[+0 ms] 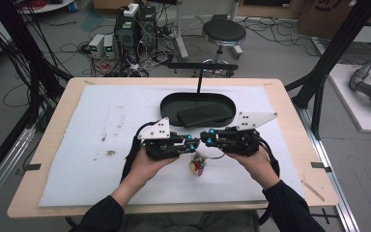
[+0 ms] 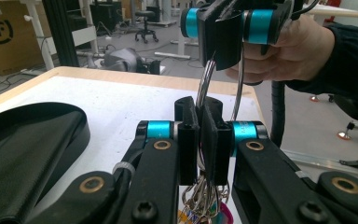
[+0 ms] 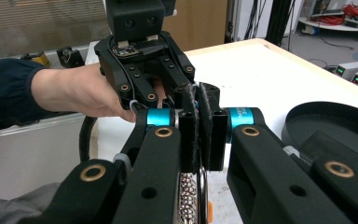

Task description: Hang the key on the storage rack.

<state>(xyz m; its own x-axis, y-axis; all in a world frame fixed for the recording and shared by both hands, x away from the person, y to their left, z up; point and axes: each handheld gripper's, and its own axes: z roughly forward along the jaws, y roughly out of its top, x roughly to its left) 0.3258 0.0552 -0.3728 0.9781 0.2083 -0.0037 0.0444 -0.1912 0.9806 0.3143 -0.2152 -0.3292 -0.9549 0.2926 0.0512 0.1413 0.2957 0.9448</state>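
Observation:
A metal key ring with a bunch of colourful charms hangs between both grippers just above the white mat. My left gripper is shut on the ring's wire loops. My right gripper faces it tip to tip and is shut on the same ring. A bead chain runs down between the right jaws. In the left gripper view the right gripper sits just above and beyond the left one. The ring's wire spans the short gap between them.
A black oval tray lies behind the grippers, with a flat black block in it. The white mat covers the wooden table. A stool and electronics stand on the floor beyond.

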